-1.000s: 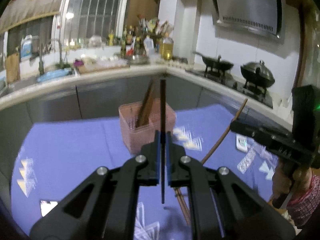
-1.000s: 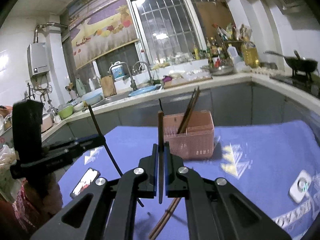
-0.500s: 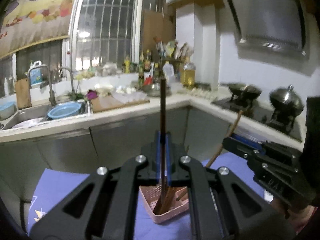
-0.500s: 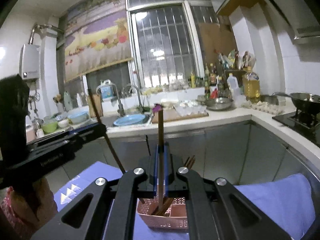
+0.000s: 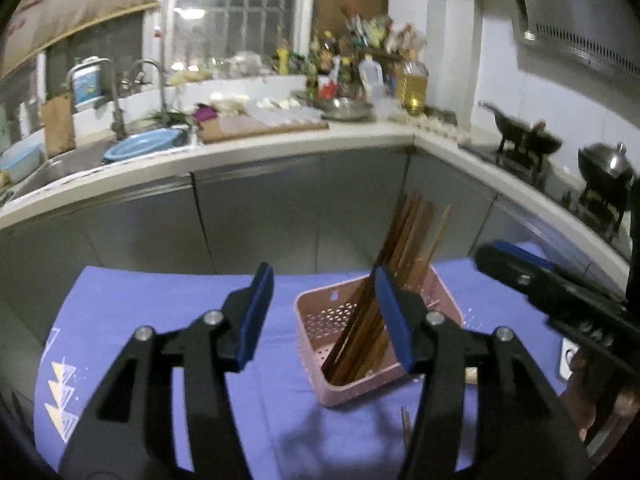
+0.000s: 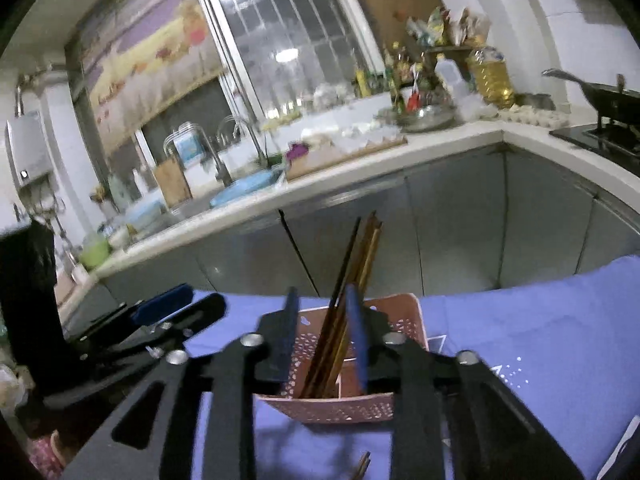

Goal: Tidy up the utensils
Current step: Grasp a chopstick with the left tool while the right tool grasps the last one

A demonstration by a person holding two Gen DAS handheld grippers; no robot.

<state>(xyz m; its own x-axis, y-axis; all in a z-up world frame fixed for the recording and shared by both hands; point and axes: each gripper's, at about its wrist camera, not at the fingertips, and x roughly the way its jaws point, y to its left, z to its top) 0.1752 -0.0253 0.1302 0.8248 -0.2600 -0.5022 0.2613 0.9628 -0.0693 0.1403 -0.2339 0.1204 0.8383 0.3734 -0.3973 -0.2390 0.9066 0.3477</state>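
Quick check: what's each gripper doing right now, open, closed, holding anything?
Left gripper: opening, nothing between its fingers.
Right gripper: opening, pads clear of the chopsticks standing in the basket.

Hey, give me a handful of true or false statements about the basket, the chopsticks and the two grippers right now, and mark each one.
1. The chopsticks stand leaning inside the pink basket. True.
2. The left gripper is clamped on a chopstick. False: its jaws are opening and nothing is between them.
3. The basket sits on a blue cloth. True.
4. The right gripper hangs above the stove. False: it is over the basket, jaws opening, with the chopsticks seen between the fingers but not pressed by the pads.
5. The basket is lying on its side. False: it stands upright, open end up.
6. Part of a chopstick lies on the cloth in front of the basket. True.
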